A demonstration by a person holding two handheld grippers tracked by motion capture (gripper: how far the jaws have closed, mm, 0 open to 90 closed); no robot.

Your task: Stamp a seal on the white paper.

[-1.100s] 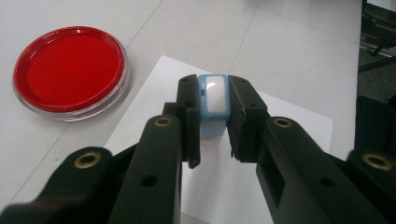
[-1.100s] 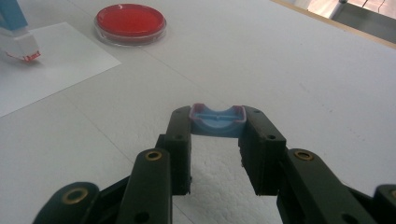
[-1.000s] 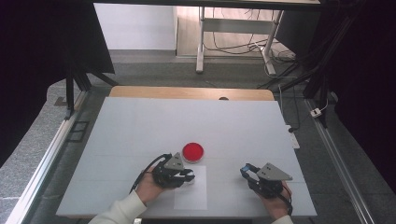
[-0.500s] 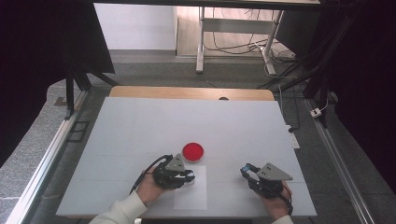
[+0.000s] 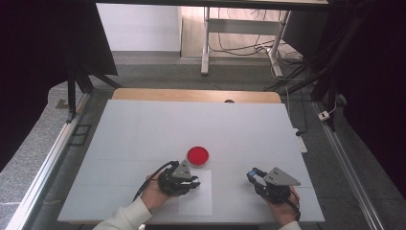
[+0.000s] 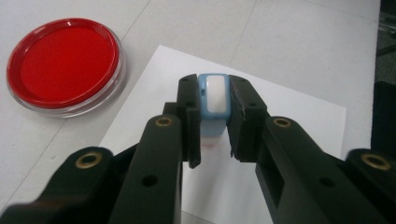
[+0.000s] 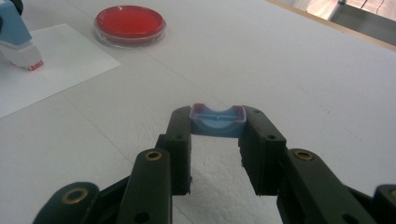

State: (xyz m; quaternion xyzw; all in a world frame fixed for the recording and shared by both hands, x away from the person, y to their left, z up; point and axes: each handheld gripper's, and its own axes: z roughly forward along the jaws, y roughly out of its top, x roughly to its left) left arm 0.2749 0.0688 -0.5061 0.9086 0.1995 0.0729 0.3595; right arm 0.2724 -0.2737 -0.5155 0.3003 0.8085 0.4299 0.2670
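My left gripper (image 6: 212,140) is clamped on a small blue stamp (image 6: 213,100), the jaws pressed tight against its two sides. The stamp stands on the white sheet of paper (image 6: 289,121), its lower end down at the sheet; in the right gripper view the same stamp (image 7: 16,39) shows a red-inked face touching the paper (image 7: 56,65), tilted a little. A faint reddish smear lies on the sheet just under my jaws.

At ten o'clock from the stamp in the left gripper view sits the round ink pad dish (image 6: 63,65), a clear shallow case filled edge to edge with flat red pad, uncovered, resting on the table (image 6: 303,42) just off the paper's corner. From above, the dish (image 5: 197,155) is at one o'clock of my left gripper (image 5: 189,183), near but apart.

My right gripper (image 7: 218,154) is closed on the stamp's blue cap (image 7: 218,120), hollow side up, pinched at its two ends and held low over the table, well off to three o'clock of the paper (image 5: 198,196).
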